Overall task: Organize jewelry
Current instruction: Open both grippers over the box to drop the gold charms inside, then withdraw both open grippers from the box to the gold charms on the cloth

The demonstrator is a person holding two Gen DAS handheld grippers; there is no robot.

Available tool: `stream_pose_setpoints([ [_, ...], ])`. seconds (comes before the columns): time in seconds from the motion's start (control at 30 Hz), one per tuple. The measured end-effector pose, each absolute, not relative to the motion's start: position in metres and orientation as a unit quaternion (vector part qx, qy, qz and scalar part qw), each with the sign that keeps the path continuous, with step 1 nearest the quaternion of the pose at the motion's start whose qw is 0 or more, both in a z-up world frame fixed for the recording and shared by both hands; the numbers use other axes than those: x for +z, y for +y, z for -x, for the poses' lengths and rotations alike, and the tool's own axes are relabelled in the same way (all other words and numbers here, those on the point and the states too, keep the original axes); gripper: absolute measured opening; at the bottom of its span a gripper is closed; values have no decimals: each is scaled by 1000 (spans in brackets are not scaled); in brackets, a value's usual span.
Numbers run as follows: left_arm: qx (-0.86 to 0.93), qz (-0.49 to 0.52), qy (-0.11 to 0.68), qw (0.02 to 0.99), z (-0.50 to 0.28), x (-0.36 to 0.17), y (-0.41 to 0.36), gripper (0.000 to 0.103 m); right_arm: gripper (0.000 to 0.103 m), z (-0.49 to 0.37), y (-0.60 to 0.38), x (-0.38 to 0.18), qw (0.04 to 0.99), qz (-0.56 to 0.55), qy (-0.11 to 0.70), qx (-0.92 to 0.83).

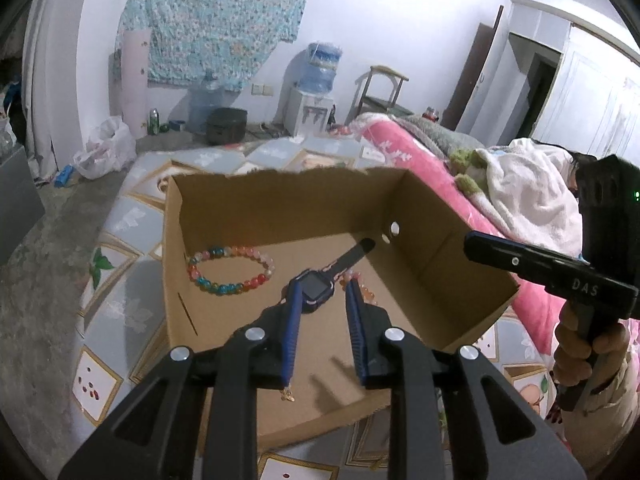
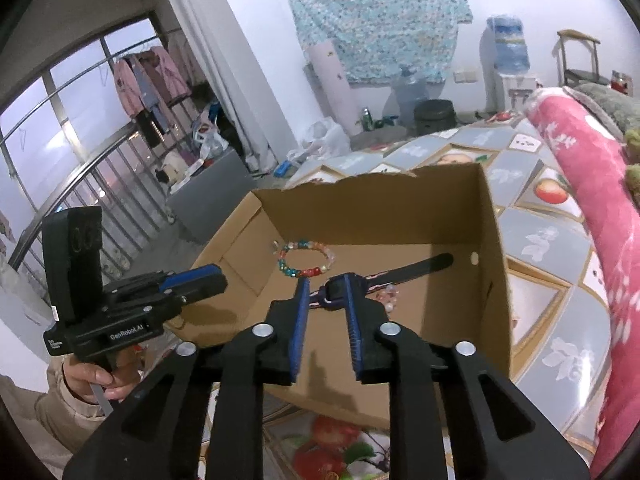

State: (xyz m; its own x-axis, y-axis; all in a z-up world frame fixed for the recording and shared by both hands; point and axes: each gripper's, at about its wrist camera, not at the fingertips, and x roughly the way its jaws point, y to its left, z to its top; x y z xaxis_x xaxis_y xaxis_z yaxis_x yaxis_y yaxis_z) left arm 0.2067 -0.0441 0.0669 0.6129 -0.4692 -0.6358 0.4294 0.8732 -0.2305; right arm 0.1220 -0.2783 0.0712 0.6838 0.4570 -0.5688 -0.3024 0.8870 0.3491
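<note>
- Both grippers hang over the near rim of an open cardboard box (image 1: pixel 460 256) that sits on the bed's patterned cover, each tilted down into it.
- The left gripper (image 1: pixel 322 300) has its jaws parted a modest way, with nothing pinched; the watch face shows in the gap, but the pads do not look pressed on it.
- The right gripper (image 2: pixel 326 296) stands the same: narrow gap, nothing clamped, the watch (image 2: pixel 334 294) seen just past its tips.
- Whether either tip touches the watch I cannot tell from here.
- The watch lies on the box floor near the middle, dead ahead of both grippers. Its long axis runs from the near left to the far right, with the dark strap reaching toward the far wall with the holes.
- Neither hand seems clearly nearer; the left one looks more squarely over the face.
- A little pink bead bracelet (image 1: pixel 362 286) lies just beside the watch, on its right.
- Farther back and to the left lies a multicolour bead bracelet (image 1: pixel 230 266), well apart from the watch.
- Count: one watch, two bracelets, one box, two grippers.
- I would guess the watch has just been let go, so these pieces are already stowed.
</note>
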Motion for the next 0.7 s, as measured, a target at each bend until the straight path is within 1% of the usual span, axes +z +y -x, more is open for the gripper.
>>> stream_pose_setpoints([
  [0.07, -249, 27, 352, 902, -200, 73, -43, 22, 29, -117, -281, 76, 914, -114, 332, 203],
  [0.13, -248, 27, 345, 905, -192, 78, -41, 25, 35, -108, -285, 82, 920, -115, 321, 193],
  [0.2, -247, 28, 336, 909, -181, 84, -37, 29, 37, -96, -291, 89, 925, -117, 310, 186],
  [0.23, -246, 28, 333, 910, -177, 87, -35, 30, 39, -90, -295, 92, 927, -117, 305, 182],
  [0.27, -245, 27, 328, 912, -169, 90, -33, 33, 42, -83, -298, 95, 930, -116, 301, 177],
  [0.3, -244, 25, 325, 913, -162, 93, -31, 37, 43, -77, -302, 97, 932, -115, 298, 172],
  [0.5, -237, 12, 316, 919, -120, 101, -14, 51, 47, -43, -320, 106, 941, -110, 286, 143],
  [0.6, -233, 2, 318, 919, -100, 100, -8, 55, 48, -30, -324, 102, 941, -108, 293, 133],
  [0.7, -234, -5, 327, 916, -86, 92, -6, 57, 48, -21, -324, 94, 936, -108, 308, 130],
])
